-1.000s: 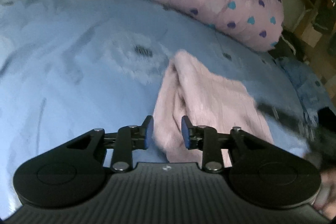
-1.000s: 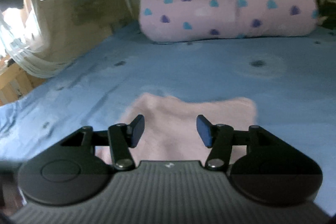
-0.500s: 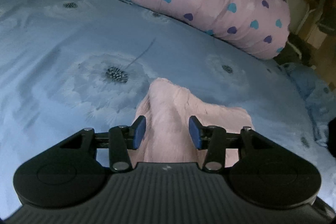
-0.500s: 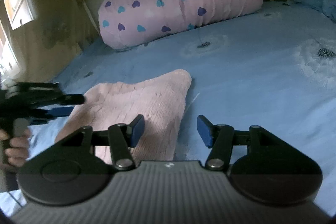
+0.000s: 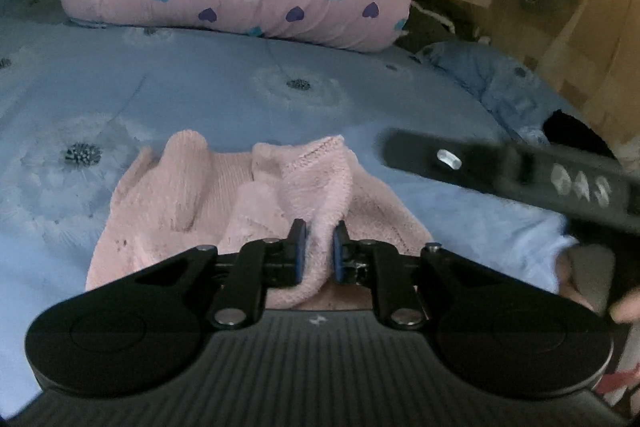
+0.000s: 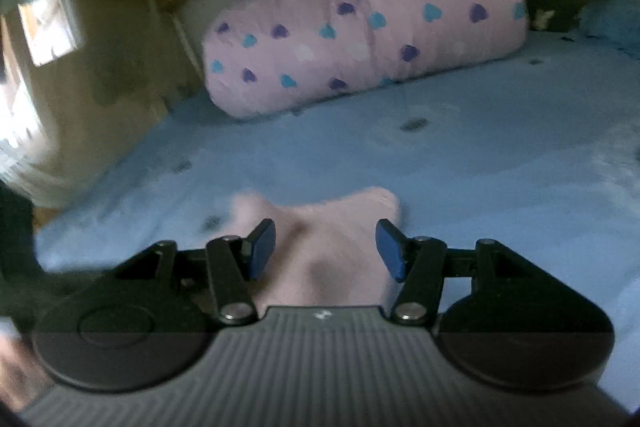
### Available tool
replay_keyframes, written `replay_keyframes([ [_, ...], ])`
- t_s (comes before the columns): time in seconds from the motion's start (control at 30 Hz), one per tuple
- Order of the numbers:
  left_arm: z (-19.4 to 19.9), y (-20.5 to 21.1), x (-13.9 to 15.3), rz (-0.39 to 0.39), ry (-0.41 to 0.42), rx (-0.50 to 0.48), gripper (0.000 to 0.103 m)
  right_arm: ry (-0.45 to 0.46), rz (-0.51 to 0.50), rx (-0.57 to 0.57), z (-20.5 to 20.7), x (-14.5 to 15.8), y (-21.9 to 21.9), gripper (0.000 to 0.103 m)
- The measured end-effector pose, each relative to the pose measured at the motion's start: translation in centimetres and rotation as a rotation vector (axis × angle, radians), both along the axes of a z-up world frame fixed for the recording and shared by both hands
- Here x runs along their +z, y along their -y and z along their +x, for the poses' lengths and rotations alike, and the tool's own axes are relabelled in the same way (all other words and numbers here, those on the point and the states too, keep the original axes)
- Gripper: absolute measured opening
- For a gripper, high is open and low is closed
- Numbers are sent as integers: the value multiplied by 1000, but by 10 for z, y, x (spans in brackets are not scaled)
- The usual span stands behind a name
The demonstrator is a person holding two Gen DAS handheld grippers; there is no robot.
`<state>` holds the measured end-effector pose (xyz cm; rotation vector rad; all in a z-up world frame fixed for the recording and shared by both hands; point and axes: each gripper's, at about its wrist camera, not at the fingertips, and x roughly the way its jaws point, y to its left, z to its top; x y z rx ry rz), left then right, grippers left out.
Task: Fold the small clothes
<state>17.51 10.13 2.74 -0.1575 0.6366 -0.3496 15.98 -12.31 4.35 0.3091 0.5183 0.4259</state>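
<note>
My left gripper (image 5: 318,237) has just clamped a ridge of the pink knit garment (image 5: 188,195), probably starting a fold, while my right gripper (image 6: 326,247) hovers apart above it.

Left tongs (image 5: 319,243) pinched nearly together on pink cloth (image 5: 316,199), right tongs (image 6: 326,247) parted, angled down

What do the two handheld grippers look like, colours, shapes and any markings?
Both look alike. The left gripper and right gripper have black bodies with ribbed grey tops, a small white logo, rounded black lobes at each side, black linkage arms with silver pivot bolts, and flat blue finger pads. In the left wrist view, the right gripper's side bears blurred whitish markings.
</note>
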Motion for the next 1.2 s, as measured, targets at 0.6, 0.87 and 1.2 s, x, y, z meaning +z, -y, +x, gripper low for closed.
replay_keyframes([
  [0.6,37,-69,15,52,-53,231,21,-77,-55,22,10,-41,-17,16],
  [0.87,69,-62,-6,107,-77,151,22,-23,-51,21,3,-47,-16,16],
  [1.2,72,-33,-18,246,-67,207,22,-18,-16,31,1,-49,-8,15],
])
